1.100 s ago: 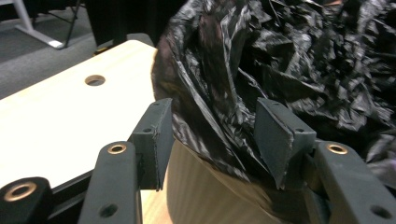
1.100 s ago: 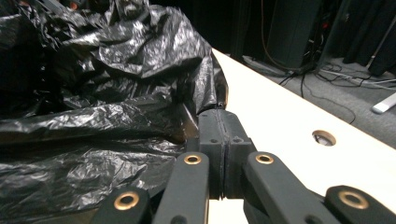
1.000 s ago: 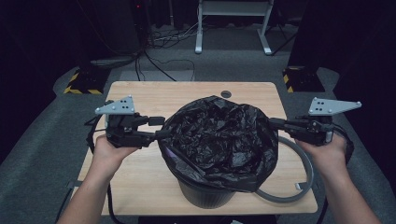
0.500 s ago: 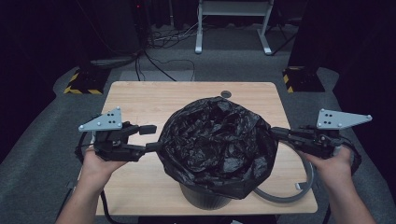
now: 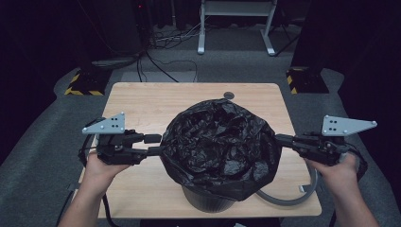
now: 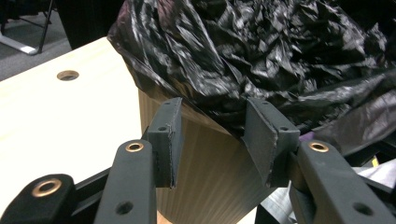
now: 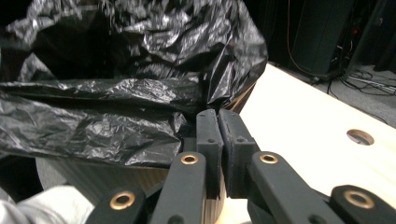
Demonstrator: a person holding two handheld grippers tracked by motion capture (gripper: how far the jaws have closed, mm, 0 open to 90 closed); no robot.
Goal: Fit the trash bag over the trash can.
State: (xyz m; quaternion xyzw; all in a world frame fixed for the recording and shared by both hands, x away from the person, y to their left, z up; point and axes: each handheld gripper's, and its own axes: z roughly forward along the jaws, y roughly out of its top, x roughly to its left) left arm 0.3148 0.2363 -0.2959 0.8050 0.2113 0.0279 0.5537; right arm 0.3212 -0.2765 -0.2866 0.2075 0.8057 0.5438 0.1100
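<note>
A black plastic bag [image 5: 217, 142] is draped over the rim of a round bin [image 5: 208, 201] standing on the wooden table [image 5: 142, 104]. My left gripper [image 5: 157, 144] points at the bag's left side. Its jaws have just been closing but still stand apart, and the bag's lower edge [image 6: 219, 109] hangs across the gap at the tips of my left gripper [image 6: 212, 126]. My right gripper [image 5: 280, 139] is at the bag's right side. In the right gripper view my right gripper [image 7: 218, 116] is shut, with a fold of the bag [image 7: 116, 93] pinched at its tips.
A grey hose [image 5: 288, 198] curls on the table at the bin's near right. A round hole [image 5: 229, 95] sits near the table's far edge. Beyond the table are floor cables, white desk legs [image 5: 202, 28] and yellow-black striped bases [image 5: 82, 85].
Both hands have moved outward and slightly toward the near edge. The bag's rim is spread wider over the bin. The left jaws stand closer together than half a second ago.
</note>
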